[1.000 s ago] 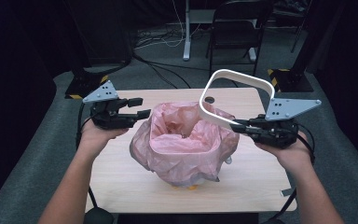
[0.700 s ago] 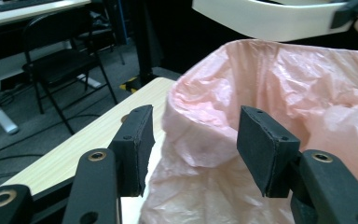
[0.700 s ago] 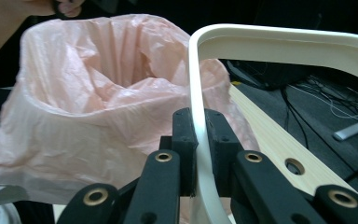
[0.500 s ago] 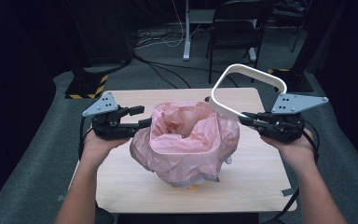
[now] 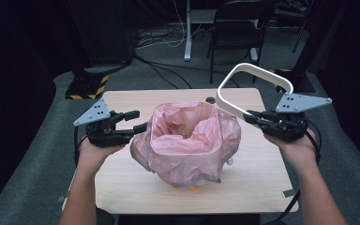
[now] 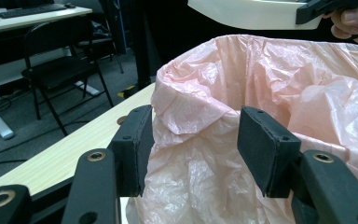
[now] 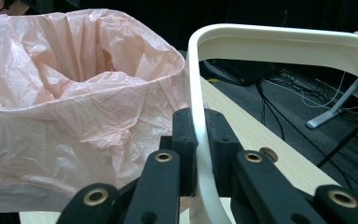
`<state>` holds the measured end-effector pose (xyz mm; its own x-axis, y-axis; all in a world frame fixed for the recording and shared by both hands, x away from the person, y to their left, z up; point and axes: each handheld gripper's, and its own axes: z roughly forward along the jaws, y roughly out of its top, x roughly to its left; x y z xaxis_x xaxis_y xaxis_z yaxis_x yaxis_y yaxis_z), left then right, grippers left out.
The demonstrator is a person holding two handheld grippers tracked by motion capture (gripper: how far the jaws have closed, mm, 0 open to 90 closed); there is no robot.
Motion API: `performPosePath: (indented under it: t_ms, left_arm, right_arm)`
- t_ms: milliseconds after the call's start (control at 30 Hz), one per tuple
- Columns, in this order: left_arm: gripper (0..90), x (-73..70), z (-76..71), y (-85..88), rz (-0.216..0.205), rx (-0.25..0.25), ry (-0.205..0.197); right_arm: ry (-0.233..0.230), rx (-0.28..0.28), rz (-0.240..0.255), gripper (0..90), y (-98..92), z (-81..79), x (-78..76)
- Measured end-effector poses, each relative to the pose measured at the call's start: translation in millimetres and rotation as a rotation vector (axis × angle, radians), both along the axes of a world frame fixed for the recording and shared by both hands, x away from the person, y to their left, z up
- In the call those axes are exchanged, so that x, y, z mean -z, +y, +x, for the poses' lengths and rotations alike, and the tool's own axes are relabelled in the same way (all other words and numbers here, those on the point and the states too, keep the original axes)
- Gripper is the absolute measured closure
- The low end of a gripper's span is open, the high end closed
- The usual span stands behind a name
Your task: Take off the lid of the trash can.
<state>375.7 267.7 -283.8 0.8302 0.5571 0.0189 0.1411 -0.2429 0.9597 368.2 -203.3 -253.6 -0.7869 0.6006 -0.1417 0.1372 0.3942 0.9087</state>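
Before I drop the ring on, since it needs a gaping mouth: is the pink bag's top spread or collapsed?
Spread: the pink bag has its mouth wide open, plastic folded outward over the rim.

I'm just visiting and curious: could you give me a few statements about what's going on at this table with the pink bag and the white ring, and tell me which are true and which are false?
1. The right gripper is clamped on the white ring. True.
2. The white ring already sits on the bin's rim over the pink bag. False: it is held up in the air, beside and above the bag's far right corner.
3. The left gripper has its jaws open, with bag plastic between them. True.
4. The pink bag lies flat and folded on the table. False: it lines a bin, its mouth open and its edge draped over the outside.
5. A black chair stands beyond the table. True.
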Motion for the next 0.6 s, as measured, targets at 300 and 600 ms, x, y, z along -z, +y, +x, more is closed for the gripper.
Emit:
performPosePath:
  t_ms: [300, 600]
  left_arm:
    - [45.1, -1.5, -6.4, 3.9, -0.005, -0.010, -0.015]
    - [45.1, -0.1, -10.7, 3.3, 0.007, -0.012, -0.018]
  right_arm:
    - [-0.001, 0.015, 0.011, 83.4, -2.8, 2.6, 3.9]
    - [-0.004, 0.033, 0.022, 83.4, -7.5, 1.8, 10.2]
